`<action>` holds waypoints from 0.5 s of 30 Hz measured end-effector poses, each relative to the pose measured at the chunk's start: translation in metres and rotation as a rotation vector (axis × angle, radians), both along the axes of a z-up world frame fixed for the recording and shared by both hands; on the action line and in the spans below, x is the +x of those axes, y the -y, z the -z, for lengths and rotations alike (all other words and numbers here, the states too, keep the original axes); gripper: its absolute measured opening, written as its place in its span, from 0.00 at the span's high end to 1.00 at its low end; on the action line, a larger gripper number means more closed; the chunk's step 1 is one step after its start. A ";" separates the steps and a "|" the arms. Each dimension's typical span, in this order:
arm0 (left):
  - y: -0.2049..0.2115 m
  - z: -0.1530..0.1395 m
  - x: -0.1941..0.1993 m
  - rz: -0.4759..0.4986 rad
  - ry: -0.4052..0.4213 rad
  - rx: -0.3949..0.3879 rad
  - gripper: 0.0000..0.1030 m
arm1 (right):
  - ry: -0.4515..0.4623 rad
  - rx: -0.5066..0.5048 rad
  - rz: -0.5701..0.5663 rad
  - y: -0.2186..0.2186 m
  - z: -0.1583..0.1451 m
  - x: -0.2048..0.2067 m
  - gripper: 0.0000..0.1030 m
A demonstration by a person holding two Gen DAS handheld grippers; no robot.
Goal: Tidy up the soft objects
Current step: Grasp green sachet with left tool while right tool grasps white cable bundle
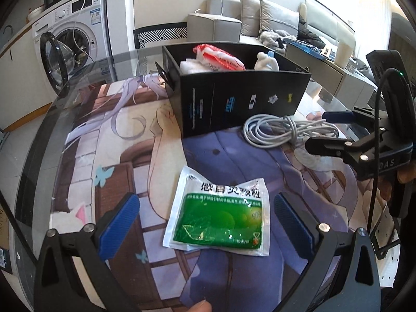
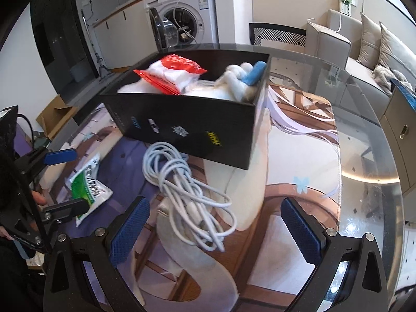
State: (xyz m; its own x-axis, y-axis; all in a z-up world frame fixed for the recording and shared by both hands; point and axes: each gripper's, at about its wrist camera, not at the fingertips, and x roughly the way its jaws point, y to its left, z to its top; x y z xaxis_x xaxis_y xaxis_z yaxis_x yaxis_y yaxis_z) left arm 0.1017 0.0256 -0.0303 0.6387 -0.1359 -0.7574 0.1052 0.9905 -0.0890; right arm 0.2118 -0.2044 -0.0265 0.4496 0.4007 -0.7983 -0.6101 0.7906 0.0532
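Two grippers, both spread wide, holding nothing. Left gripper (image 1: 206,223) straddles green sachet (image 1: 221,215) lying flat on the mat. Right gripper (image 2: 215,231) sits over coiled white cable (image 2: 187,192), just beside black box (image 2: 192,124) containing red-and-white packet (image 2: 174,74).

A front-loading washing machine (image 1: 75,36) stands under a counter with its door (image 1: 56,59) open. A beige sofa (image 1: 215,23) with grey cushions (image 1: 278,18) sits by a bright window, beyond the round glass worktop (image 2: 364,156).
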 end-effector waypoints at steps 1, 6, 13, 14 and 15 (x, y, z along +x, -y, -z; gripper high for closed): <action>0.000 0.001 0.001 0.000 -0.005 0.000 0.00 | -0.006 -0.005 0.008 0.002 0.001 0.002 0.01; 0.003 0.005 0.004 0.008 -0.033 0.013 0.00 | -0.011 -0.026 0.028 0.010 0.004 0.007 0.01; 0.007 0.007 0.006 0.009 -0.048 0.029 0.00 | 0.022 -0.067 0.090 0.026 0.003 0.015 0.01; 0.008 0.008 0.006 0.009 -0.049 0.032 0.00 | 0.016 -0.056 0.092 0.029 0.002 0.016 0.01; 0.008 0.008 0.006 0.008 -0.049 0.034 0.00 | 0.013 -0.043 0.088 0.030 0.001 0.016 0.01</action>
State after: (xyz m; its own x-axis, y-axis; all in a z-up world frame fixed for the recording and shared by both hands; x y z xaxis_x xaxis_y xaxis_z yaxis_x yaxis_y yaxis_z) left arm 0.1077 0.0177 -0.0382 0.5994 -0.1148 -0.7921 0.1097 0.9921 -0.0608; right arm 0.2277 -0.2346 -0.0277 0.4920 0.3246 -0.8078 -0.5390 0.8423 0.0102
